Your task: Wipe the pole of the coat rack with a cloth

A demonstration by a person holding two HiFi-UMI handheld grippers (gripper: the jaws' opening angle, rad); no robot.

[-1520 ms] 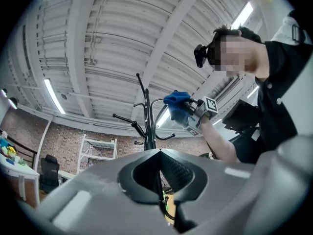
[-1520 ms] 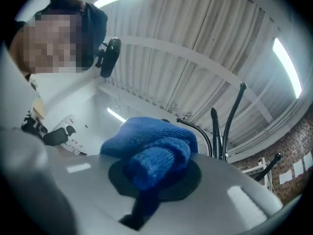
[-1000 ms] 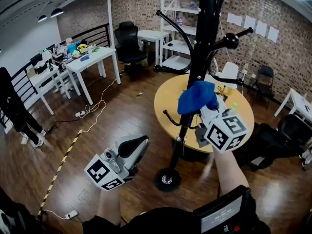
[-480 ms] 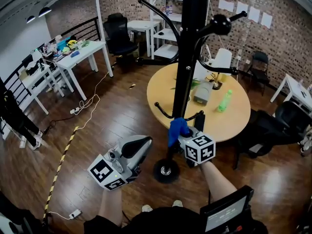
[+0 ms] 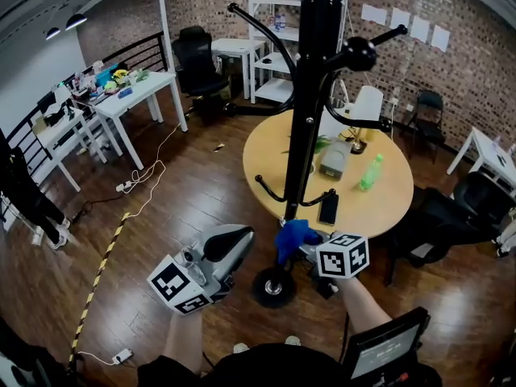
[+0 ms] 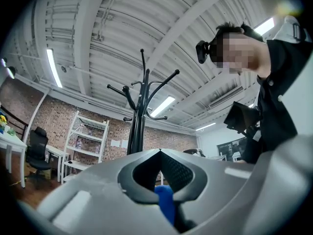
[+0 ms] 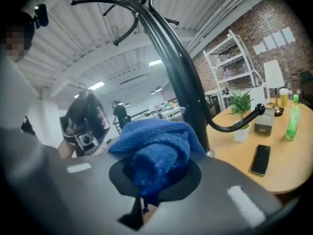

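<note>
Right tool (image 5: 305, 247) clamps the blue cloth (image 5: 290, 236) at the pole (image 5: 302, 119), lower than a moment ago, near the base (image 5: 270, 287); the round desk (image 5: 387, 208) crowds the far side. My left tool (image 5: 232, 244) hangs closed, empty.

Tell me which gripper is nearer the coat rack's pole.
Right. The right gripper holds the blue cloth at the pole, low near its base; the left gripper sits off to the pole's left, apart from it.

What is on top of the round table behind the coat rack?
A black phone, a green bottle and a grey box show on the round table. The coat rack pole covers a strip of it; anything there is hidden.
</note>
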